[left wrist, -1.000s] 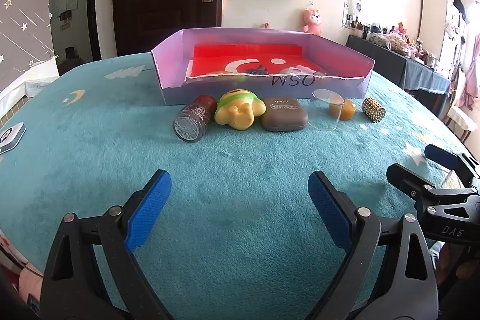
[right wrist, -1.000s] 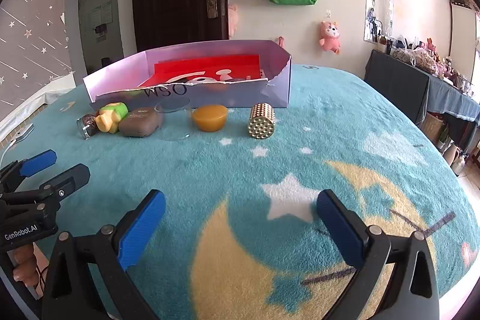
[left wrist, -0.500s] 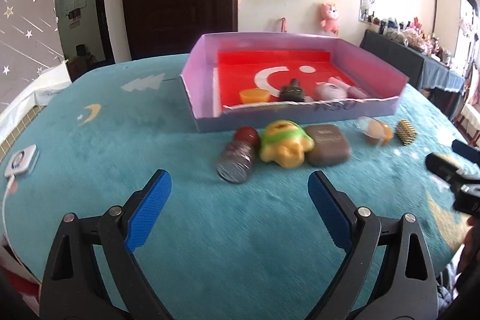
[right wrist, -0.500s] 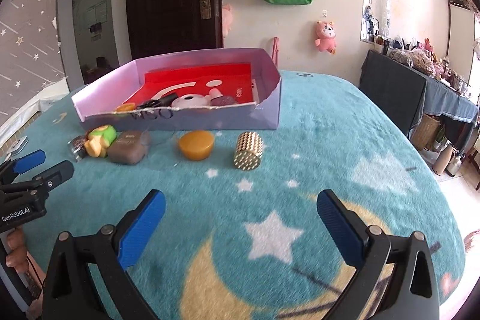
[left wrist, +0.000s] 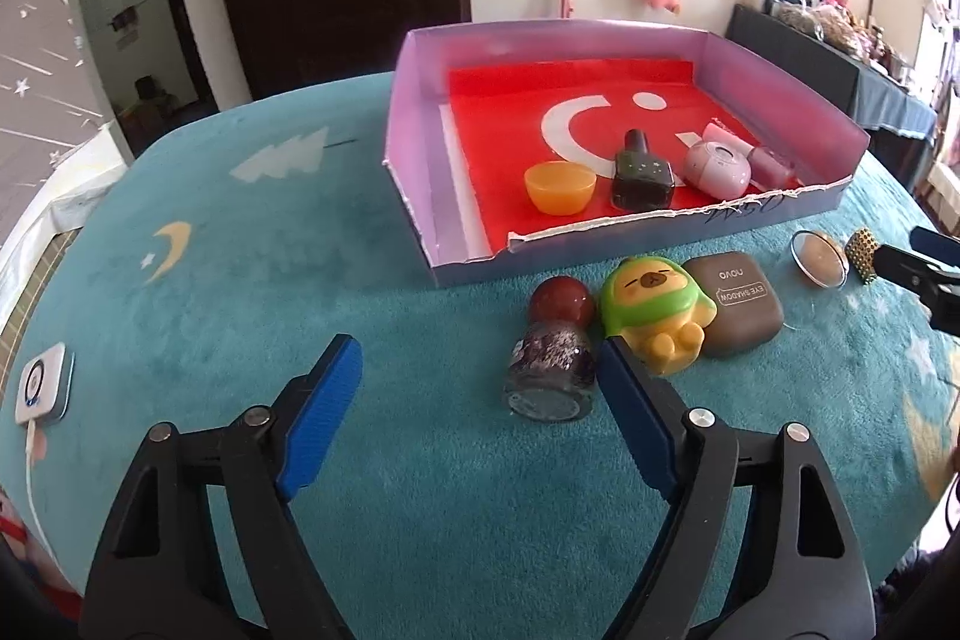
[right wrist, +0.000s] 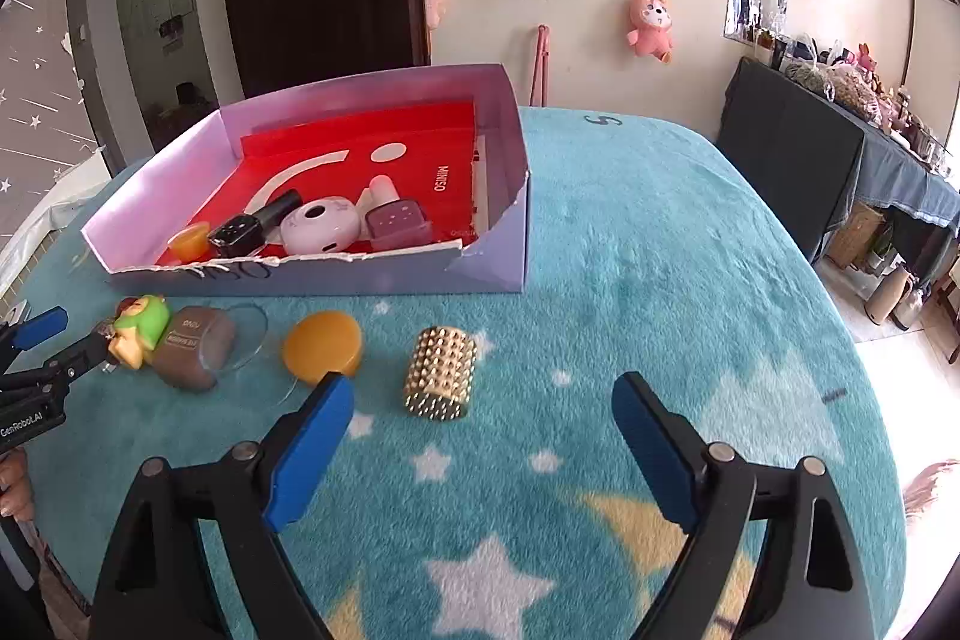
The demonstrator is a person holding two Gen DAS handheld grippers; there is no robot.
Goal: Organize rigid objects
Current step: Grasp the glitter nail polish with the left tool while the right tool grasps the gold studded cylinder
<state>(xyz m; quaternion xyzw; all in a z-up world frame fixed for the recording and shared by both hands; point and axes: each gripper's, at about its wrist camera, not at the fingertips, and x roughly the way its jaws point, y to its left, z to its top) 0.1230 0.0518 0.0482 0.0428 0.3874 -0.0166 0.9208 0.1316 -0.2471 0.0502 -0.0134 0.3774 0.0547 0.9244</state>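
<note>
Two handheld tongs hover over a teal star-and-moon blanket (right wrist: 630,244) where small objects wait in a row before a lilac cardboard tray (left wrist: 414,160). The left gripper (left wrist: 480,388) stands wide with its jaws closing, nothing between the pads; just ahead of its right-hand pad lies a glitter bottle (left wrist: 552,370) on its side, red cap pointing away. Beyond that pad sit a yellow-and-green toy figure (left wrist: 657,307) and, touching it, a brown eye-shadow case (left wrist: 741,304). The right gripper (right wrist: 480,430) is likewise wide and closing on empty air; a studded gold cylinder (right wrist: 441,373) stands upright just ahead, between the lines of its two pads. An amber disc (right wrist: 324,343) lies just beyond its left-hand pad, with a clear round lid (right wrist: 243,334) further left, leaning against the brown case. Farther ahead of both tongs, the tray holds an orange cup (left wrist: 561,187), a dark bottle (left wrist: 642,172), a pale pink round case (left wrist: 717,163) and a mauve polish bottle (right wrist: 396,220).
</note>
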